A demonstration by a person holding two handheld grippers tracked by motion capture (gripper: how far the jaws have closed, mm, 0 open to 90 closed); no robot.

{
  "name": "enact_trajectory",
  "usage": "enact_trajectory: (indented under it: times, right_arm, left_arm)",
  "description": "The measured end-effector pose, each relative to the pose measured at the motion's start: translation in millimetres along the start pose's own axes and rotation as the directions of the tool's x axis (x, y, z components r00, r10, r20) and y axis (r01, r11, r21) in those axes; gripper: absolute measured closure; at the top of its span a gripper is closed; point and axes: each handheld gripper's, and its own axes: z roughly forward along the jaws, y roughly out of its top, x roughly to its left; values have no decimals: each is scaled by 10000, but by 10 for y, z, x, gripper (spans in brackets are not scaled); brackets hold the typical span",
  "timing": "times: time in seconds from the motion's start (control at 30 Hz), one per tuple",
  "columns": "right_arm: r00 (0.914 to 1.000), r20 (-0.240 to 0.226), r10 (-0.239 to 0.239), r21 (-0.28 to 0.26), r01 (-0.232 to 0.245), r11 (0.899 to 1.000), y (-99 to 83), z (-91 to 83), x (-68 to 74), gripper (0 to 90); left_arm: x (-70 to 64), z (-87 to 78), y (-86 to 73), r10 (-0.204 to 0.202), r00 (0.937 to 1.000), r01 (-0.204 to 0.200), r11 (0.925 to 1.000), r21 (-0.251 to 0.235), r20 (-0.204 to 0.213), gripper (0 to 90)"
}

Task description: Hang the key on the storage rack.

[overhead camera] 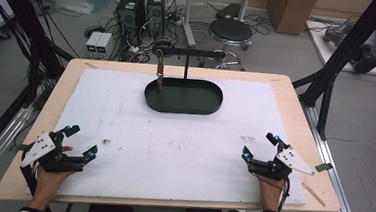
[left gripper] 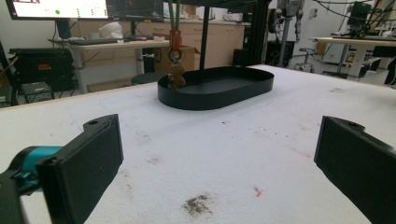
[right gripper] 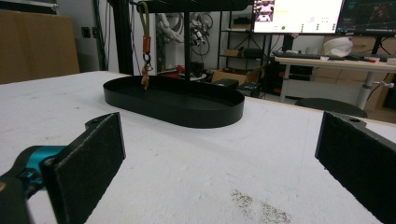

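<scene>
left gripper (overhead camera: 79, 141) and right gripper (overhead camera: 260, 147) rest at the near table corners, jaws wide apart, nothing held. small brown charm (left gripper: 176, 77) hangs on a strap (right gripper: 146, 28) from the stand (overhead camera: 187, 61), over the left end of the black tray (overhead camera: 211, 107). likely light and swingy; take the clip. gripper views show its orange clip; the high view shows both hands.

tongs (left gripper: 219, 168) spread, empty | oval black tray (left gripper: 219, 88) ahead | keychain (left gripper: 176, 70) hanging at rim
</scene>
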Motion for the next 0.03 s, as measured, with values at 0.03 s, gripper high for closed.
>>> enact_trajectory:
  times: [0.03]
  right_arm:
    - [10000,15,-39,36,39,10000,1,1,2,5]
  left_arm:
    - [0,0,0,0,10000,0,10000,0,0,17]
